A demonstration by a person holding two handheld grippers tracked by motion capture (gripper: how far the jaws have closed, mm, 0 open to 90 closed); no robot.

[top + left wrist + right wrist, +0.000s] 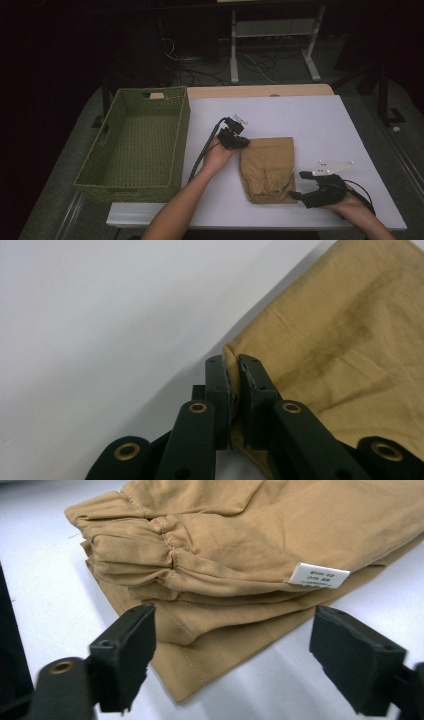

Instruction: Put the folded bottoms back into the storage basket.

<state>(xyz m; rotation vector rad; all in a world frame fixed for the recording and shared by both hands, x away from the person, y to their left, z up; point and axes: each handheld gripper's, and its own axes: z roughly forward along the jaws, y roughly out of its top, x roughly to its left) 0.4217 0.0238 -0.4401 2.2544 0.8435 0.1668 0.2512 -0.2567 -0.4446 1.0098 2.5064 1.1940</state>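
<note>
Across the white bench (310,120), which takes up most of the high view, the biggest thing is a green woven basket (95,172) standing at the left side, its long walls running away from the person and a handle slot cut in the near-left wall. Right of it, well apart from the basket and near the middle of the bench, lies a folded tan garment (267,167), a flat stack with gathered, elastic-looking edges at the end nearest the person. On the right gripper view a small white label (319,574) sticks out from between the folded layers. At the garment's far-left corner sits the left gripper (243,142), held in the person's left hand (216,156) with its cable trailing back toward the basket; in the left gripper view its jaws are pressed together on the corner of the cloth, a thin fold of tan fabric pinched between the pads. At the near-right corner, the right gripper (295,195) rests low on the bench in the right hand (352,207), the grey three-cornered plate showing on top. Its jaws are spread wide, one on each side of the garment's near corner, touching nothing.
</note>
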